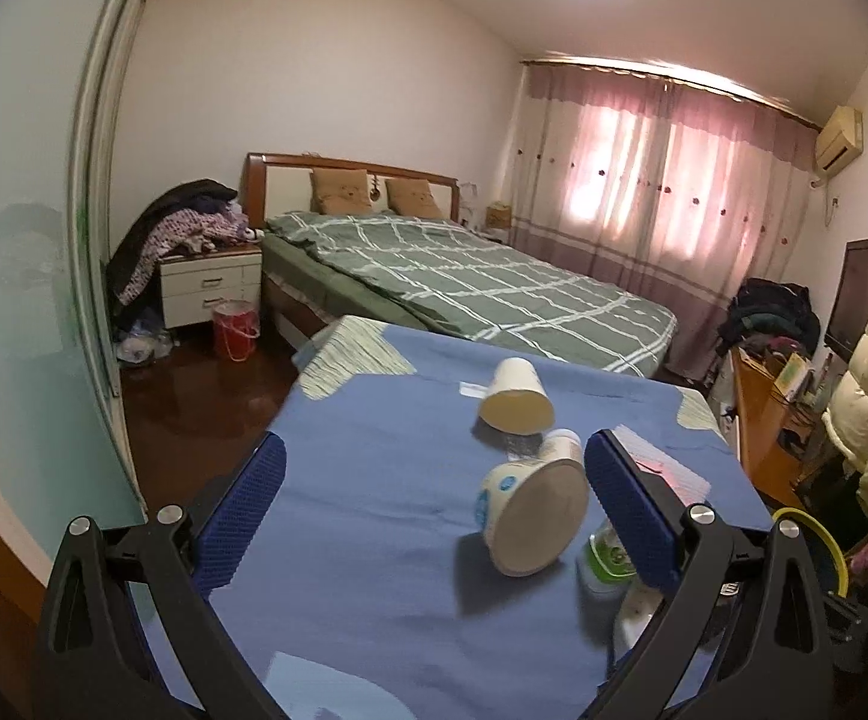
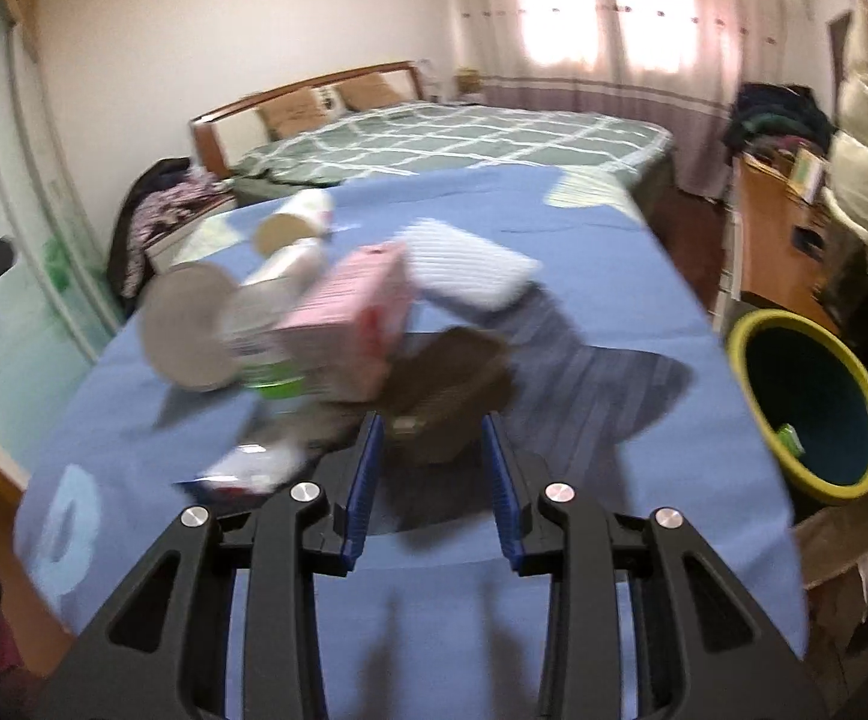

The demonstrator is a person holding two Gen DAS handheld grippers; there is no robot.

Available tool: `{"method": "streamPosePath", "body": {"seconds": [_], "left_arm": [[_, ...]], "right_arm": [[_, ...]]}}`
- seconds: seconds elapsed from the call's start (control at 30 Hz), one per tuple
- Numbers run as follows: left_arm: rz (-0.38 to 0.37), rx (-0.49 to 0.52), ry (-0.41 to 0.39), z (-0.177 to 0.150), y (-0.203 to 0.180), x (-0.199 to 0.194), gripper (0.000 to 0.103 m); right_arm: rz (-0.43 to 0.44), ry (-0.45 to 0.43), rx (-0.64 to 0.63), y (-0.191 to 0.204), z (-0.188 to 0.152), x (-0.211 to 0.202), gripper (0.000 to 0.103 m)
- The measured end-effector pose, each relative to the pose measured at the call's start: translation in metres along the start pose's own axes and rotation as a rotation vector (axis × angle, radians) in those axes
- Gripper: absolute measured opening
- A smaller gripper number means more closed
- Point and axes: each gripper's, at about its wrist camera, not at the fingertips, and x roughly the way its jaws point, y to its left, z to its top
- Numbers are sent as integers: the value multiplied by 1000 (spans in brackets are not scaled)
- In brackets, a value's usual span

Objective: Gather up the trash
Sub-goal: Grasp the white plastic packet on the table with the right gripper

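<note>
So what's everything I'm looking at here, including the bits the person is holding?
table: one, blue cloth, nearest
paper cups: two, white, on their sides on the table
carton: one, pink, on the table
bottle: one, green label, beside the near cup
bin: one, yellow rim, right of the table
bed: one, green checked cover, behind the table
bucket: one, red, by the bedside drawers
curtains: pink, far wall
left gripper: blue pads, open over the table
right gripper: blue pads, closed on a blurred brown scrap

Two paper cups (image 1: 518, 393) lie tipped on the blue cloth beside a pink carton (image 2: 353, 318) and a brown crumpled wrapper (image 2: 446, 384).
</note>
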Motion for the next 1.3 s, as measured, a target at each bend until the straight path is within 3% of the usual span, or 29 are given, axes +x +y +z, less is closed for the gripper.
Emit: {"method": "streamPosePath", "body": {"seconds": [0.07, 0.3, 0.67, 0.73, 0.8, 0.97, 1.23, 1.3], "left_arm": [[5, -1, -3, 0, 3, -4, 98], [35, -10, -17, -4, 21, -17, 98], [30, -43, -15, -4, 41, -18, 98], [25, -44, -12, -5, 41, -18, 98], [21, -44, -9, -5, 39, -17, 98], [15, -37, 0, -6, 35, -12, 98], [0, -7, 9, -6, 17, -6, 98], [-2, 1, 8, -5, 13, -7, 98]], "right_arm": [[17, 11, -12, 14, -1, 6, 33], [43, 65, 5, 49, 2, 40, 53], [-11, 156, -28, 68, -7, 69, 59], [-17, 167, -52, 70, -12, 69, 57], [-27, 159, -76, 69, -16, 67, 44], [1, 156, -80, 58, -21, 56, 31], [95, 135, -156, 60, -31, 29, 26], [101, 124, -184, 65, -31, 22, 20]]}}
